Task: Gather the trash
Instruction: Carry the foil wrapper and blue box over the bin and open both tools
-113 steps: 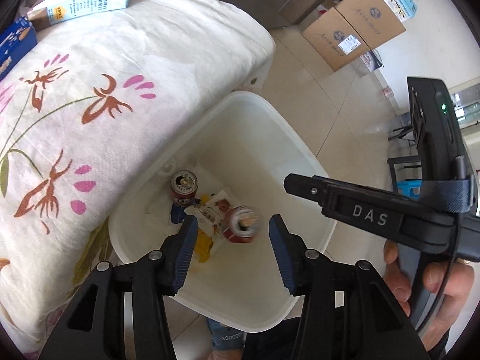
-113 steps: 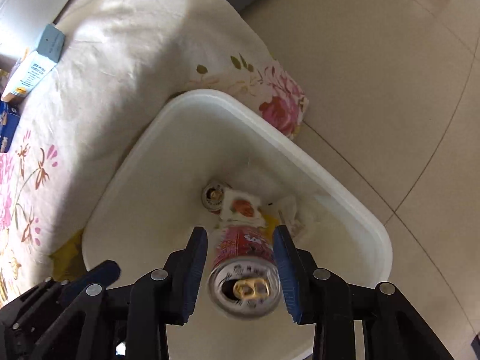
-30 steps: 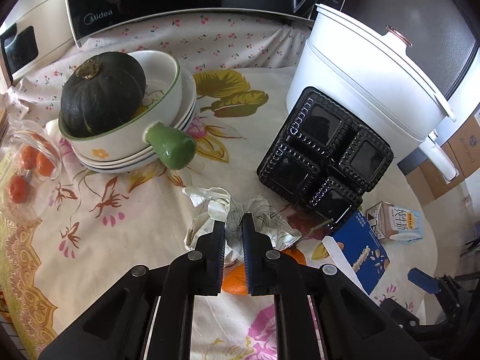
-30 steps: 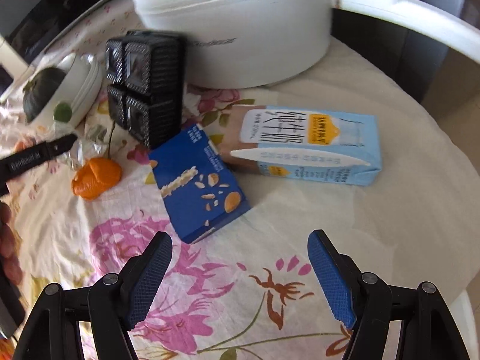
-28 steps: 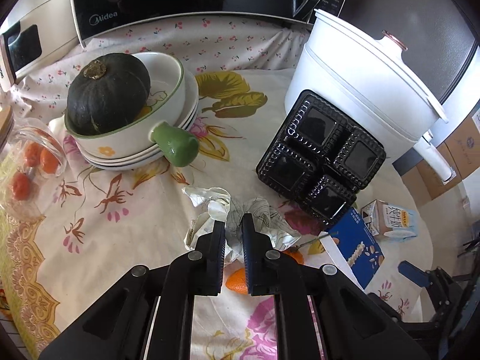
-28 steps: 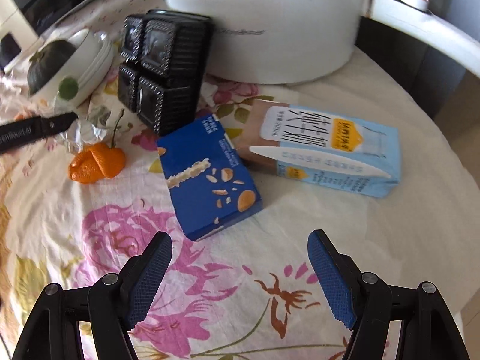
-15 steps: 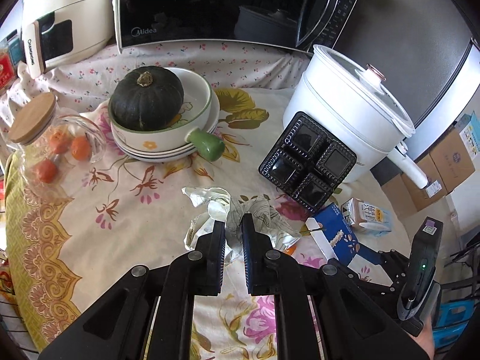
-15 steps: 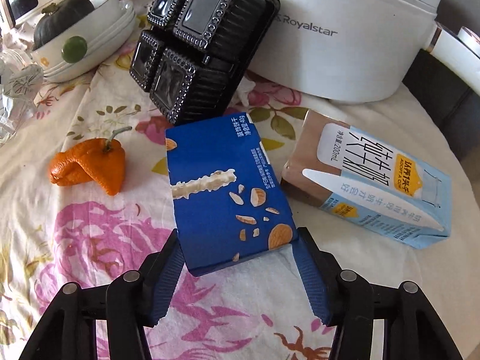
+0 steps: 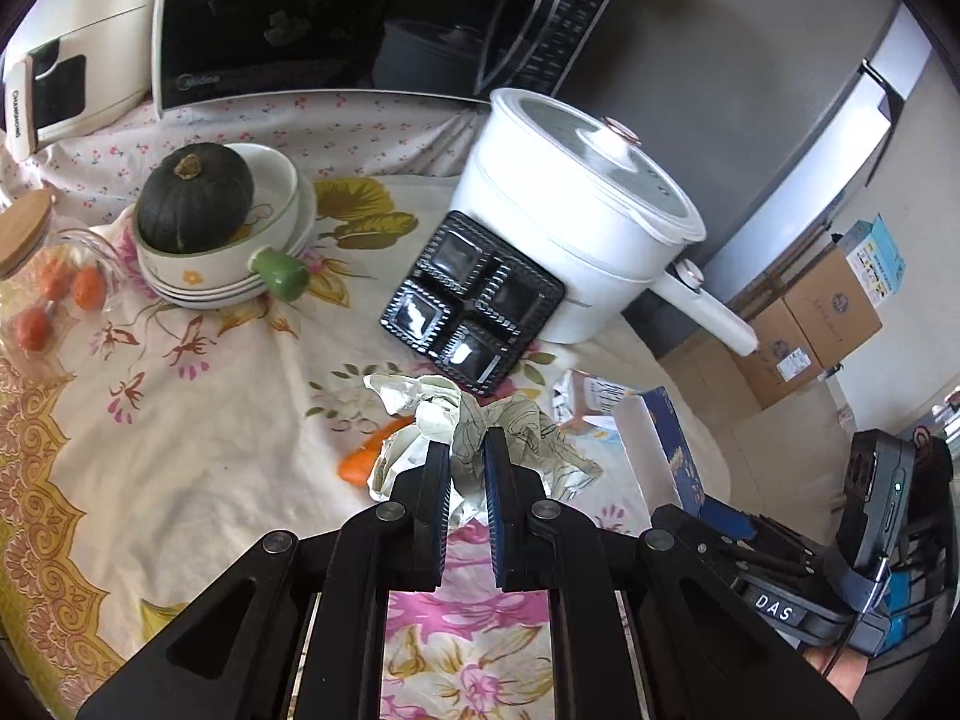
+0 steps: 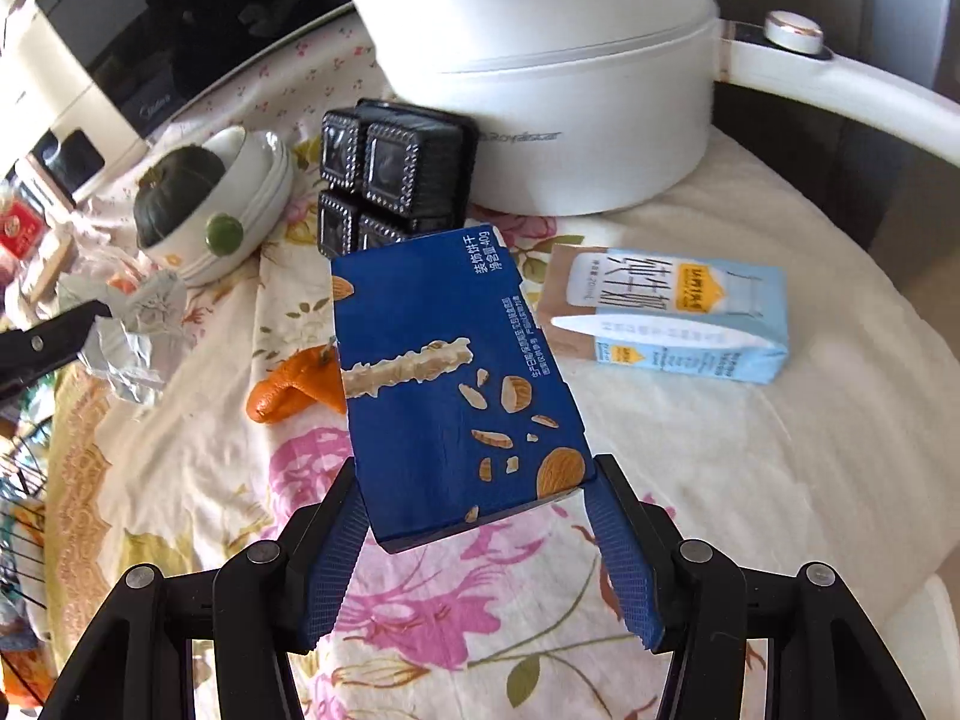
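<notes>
My left gripper [image 9: 467,468] is shut on a crumpled white paper wad [image 9: 480,438] and holds it above the flowered tablecloth. The wad also shows in the right wrist view [image 10: 135,324]. My right gripper [image 10: 474,516] is shut on a blue biscuit box [image 10: 450,384] and holds it lifted off the cloth, tilted. The box shows in the left wrist view [image 9: 669,456] at the right. An orange peel [image 10: 294,387] lies on the cloth behind the box, and it also shows in the left wrist view [image 9: 366,456]. A light-blue milk carton [image 10: 666,312] lies on its side to the right.
A white electric pot [image 9: 576,204] stands at the back with a black four-cell tray [image 9: 474,300] leaning on it. A bowl stack with a dark green squash [image 9: 192,198] and a glass jar [image 9: 42,276] stand at the left. A microwave [image 9: 360,18] is behind. Cardboard boxes [image 9: 804,324] sit on the floor.
My right gripper closed on the blue biscuit box and lifted it off the cloth. My left gripper rose and pulled back with the paper wad in it.
</notes>
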